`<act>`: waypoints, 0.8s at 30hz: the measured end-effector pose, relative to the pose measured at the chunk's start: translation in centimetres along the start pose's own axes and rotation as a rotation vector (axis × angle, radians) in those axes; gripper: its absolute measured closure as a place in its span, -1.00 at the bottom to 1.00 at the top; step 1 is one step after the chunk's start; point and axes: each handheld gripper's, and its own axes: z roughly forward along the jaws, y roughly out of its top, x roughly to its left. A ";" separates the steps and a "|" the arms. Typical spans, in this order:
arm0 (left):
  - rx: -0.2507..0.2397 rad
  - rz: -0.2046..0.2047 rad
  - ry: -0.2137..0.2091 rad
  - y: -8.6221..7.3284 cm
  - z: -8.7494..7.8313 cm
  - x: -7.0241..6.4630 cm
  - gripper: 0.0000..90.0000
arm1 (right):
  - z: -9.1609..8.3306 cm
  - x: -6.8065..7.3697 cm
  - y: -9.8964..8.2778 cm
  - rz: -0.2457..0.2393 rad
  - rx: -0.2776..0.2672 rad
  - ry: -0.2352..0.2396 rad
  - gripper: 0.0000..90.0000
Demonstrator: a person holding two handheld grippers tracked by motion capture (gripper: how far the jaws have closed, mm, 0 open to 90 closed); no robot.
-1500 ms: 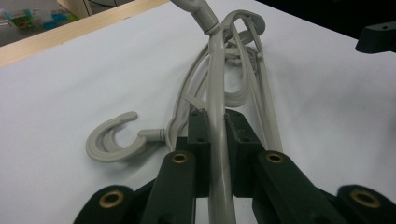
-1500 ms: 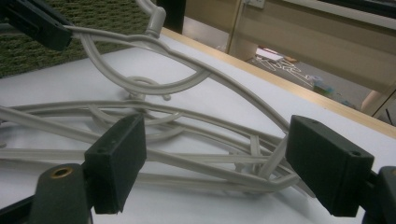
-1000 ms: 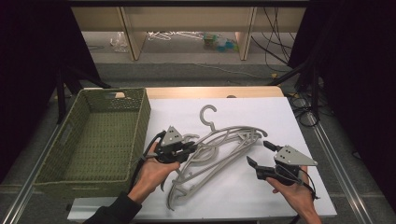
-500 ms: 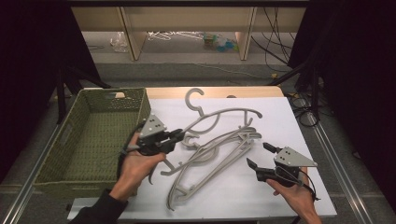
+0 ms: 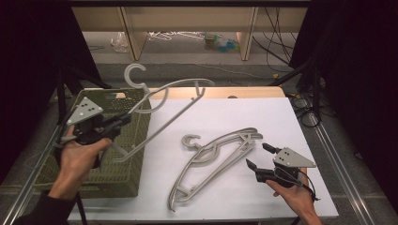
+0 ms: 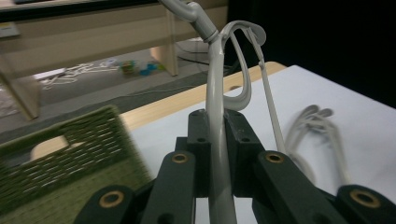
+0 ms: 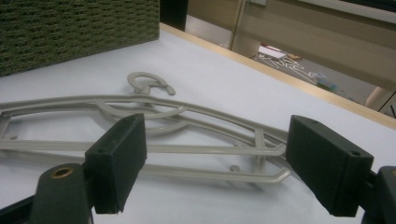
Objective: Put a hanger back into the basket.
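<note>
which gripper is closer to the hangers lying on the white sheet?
Right. The right gripper sits open just right of the flat hangers, jaws pointing at them. The left gripper is off over the green basket, shut on a raised hanger.

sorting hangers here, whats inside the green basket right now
The basket floor that shows is bare woven mesh. The left tool, shut on a lifted hanger, and the hand cover part of it.
</note>
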 end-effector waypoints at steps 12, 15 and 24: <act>0.016 -0.071 0.143 -3.2 -2.6 6.8 0.81 | 0.2 0.0 -0.1 0.000 0.004 0.006 -0.52; 0.017 -0.069 0.172 -3.6 -3.1 8.1 0.81 | 0.3 0.0 -0.1 0.001 0.001 0.002 -0.52; 0.051 -0.092 0.257 -5.7 -3.6 11.3 0.81 | 0.3 0.0 -0.1 0.002 0.001 0.002 -0.52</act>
